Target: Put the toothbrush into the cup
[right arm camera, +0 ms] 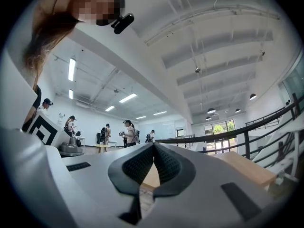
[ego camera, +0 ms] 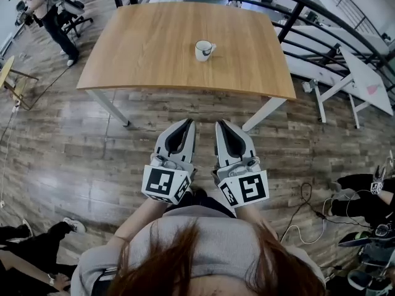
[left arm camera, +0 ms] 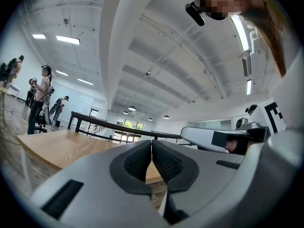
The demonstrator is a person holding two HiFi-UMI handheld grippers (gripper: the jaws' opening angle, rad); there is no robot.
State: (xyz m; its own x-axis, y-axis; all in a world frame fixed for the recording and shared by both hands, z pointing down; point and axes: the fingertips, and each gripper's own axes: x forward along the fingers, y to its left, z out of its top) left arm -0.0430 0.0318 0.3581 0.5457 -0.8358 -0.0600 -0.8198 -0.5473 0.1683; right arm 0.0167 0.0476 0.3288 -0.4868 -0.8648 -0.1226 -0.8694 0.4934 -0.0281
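Note:
A white cup (ego camera: 204, 50) with a handle stands near the middle of the wooden table (ego camera: 142, 54); something dark lies at its mouth, too small to make out. No toothbrush shows clearly anywhere. My left gripper (ego camera: 188, 123) and right gripper (ego camera: 220, 125) hang side by side over the floor, short of the table's near edge, both pointing toward it. Both are shut with nothing between the jaws. The left gripper (left arm camera: 151, 143) in its own view has its tips touching, and so does the right gripper (right arm camera: 154, 146) in its own view.
A black railing (ego camera: 290, 17) runs behind and to the right of the table. A white folding table (ego camera: 361, 79) stands at the right. People stand at the far left (ego camera: 46, 14); feet and cables lie on the floor at both lower corners.

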